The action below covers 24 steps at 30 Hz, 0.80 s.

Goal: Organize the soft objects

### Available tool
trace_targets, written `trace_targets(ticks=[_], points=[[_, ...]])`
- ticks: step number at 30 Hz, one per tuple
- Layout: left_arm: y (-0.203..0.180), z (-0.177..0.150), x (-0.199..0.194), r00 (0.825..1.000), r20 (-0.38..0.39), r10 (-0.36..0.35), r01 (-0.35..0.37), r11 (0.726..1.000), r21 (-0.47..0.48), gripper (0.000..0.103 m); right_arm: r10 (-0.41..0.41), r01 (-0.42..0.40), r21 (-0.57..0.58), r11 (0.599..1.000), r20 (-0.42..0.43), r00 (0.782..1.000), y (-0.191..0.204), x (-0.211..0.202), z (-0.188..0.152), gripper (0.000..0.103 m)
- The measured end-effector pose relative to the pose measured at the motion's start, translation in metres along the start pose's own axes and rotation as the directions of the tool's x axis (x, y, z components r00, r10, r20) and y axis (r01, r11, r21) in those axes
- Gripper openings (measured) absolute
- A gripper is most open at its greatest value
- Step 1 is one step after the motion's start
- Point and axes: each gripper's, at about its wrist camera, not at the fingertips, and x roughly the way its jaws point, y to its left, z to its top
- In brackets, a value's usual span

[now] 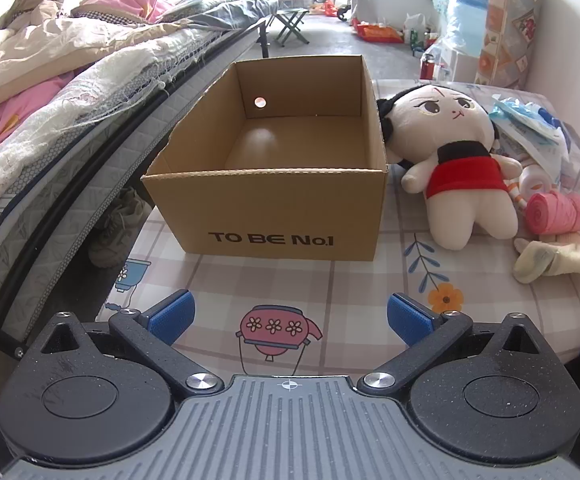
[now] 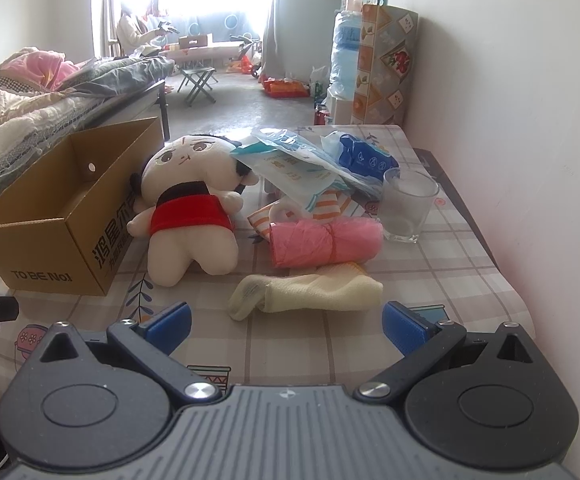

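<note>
Here the left tongs (image 1: pixel 289 314) hover spread wide over the table (image 1: pixel 354 280), which wears a checked cloth printed with pots and flowers, and nothing lies between their blue fingertips (image 1: pixel 176 312); the right tongs (image 2: pixel 286 322) are likewise spread and empty, low over the same cloth. Straight ahead of the left tongs stands an open brown cardboard box (image 1: pixel 274 184) printed "TO BE No.1", its inside bare, with a small round hole in the far wall. Leaning against the box's right wall is a cream plush doll with black hair and a red skirt (image 1: pixel 454 160), lying on its back with its feet toward the cameras. To the doll's right lies a pink roll of thin plastic bags (image 2: pixel 324 240), and nearer the right tongs, just beyond their fingertips, a pale yellow folded sock (image 2: pixel 310 292) lies flat on the cloth, apart from the doll. Behind the pink roll sit an orange-striped soft item (image 2: pixel 330 202), crumpled clear-and-blue plastic packets (image 2: pixel 302 160), and an upright clear drinking glass (image 2: pixel 408 206) just right of the roll. A bed heaped with cream and pink bedding (image 1: pixel 50 64) runs along the left side of the table, and a person in a pale top (image 2: pixel 134 32) sits far back by the bright window
</note>
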Motion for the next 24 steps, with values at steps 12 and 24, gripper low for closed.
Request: trace_targets(ticks=[12, 24], points=[[0.0005, -0.0014, 0.0020, 1.000, -0.005, 0.000, 0.000, 1.000, 0.002, 0.103, 0.003, -0.003, 0.000, 1.000, -0.003, 1.000, 0.0021, 0.0018, -0.0016, 0.103], [0.0016, -0.0015, 0.0071, 1.000, -0.018, 0.001, -0.001, 1.000, 0.003, 0.103, 0.003, -0.003, -0.001, 1.000, -0.005, 1.000, 0.0035, 0.0035, -0.0019, 0.103]])
